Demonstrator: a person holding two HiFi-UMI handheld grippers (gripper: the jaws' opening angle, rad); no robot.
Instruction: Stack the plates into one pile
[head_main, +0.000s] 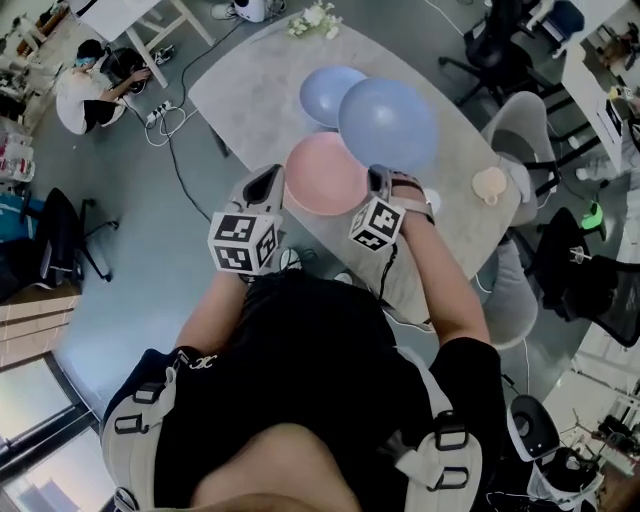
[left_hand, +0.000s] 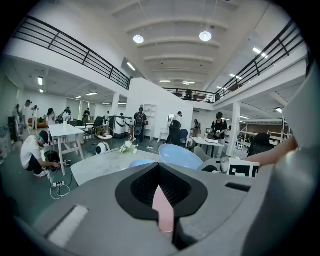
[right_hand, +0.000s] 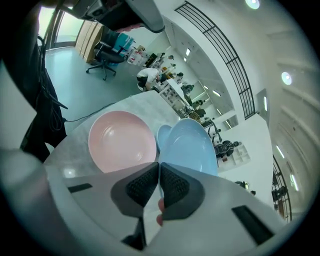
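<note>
A pink plate (head_main: 325, 175) lies on the grey table (head_main: 245, 90) near its front edge. My left gripper (head_main: 272, 184) is shut on its left rim; in the left gripper view a pink sliver of the plate (left_hand: 163, 209) shows between the pads. My right gripper (head_main: 380, 178) is shut on the near rim of a blue plate (head_main: 388, 122) and holds it tilted above the table, to the right of the pink plate (right_hand: 121, 140). A second blue plate (head_main: 322, 90) rests on the table behind, partly hidden by the held blue plate (right_hand: 192, 147).
White flowers (head_main: 314, 18) sit at the table's far end and a small beige object (head_main: 490, 185) at its right edge. Grey chairs (head_main: 525, 130) stand on the right. A person (head_main: 90, 92) crouches by cables on the floor at the left.
</note>
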